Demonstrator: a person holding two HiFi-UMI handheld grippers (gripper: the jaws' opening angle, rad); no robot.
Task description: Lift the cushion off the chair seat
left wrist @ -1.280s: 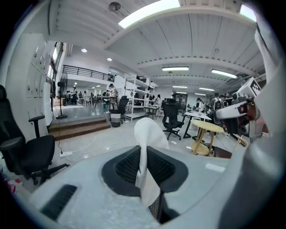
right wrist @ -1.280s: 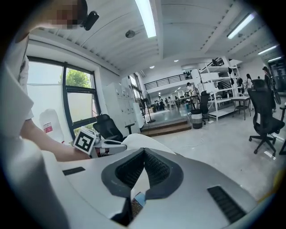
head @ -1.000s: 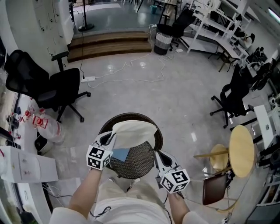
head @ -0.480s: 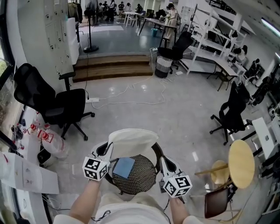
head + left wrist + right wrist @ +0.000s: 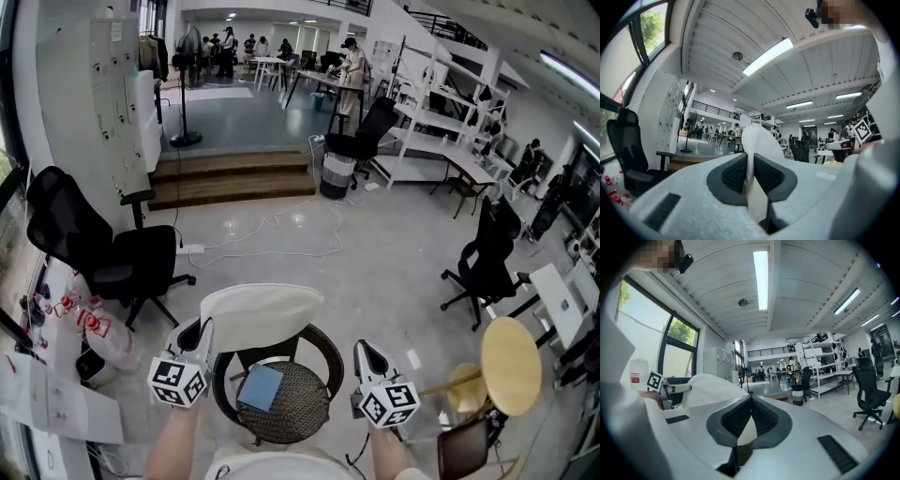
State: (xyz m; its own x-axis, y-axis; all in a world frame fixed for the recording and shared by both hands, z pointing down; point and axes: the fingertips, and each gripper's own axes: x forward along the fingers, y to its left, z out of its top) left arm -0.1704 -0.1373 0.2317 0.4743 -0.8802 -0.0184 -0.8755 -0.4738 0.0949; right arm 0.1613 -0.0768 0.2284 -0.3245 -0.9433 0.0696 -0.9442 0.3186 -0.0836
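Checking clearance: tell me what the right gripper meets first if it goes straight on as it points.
The way looks free: beyond the round cream fabric cushion that the right gripper grips lies open grey floor; depth unclear.

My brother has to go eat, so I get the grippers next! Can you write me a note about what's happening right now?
Left gripper: shut on the cushion, with cream fabric squeezed between its pads.
Right gripper: shut, with a sliver of cream fabric between its pads. This looks like the cushion's edge, but the head view doesn't show that join clearly.
Cushion: in the air above the wicker chair, clear of the seat. A blue pad lies on the seat.
Done: the cushion is off the seat.
Left: probably just setting it down somewhere.
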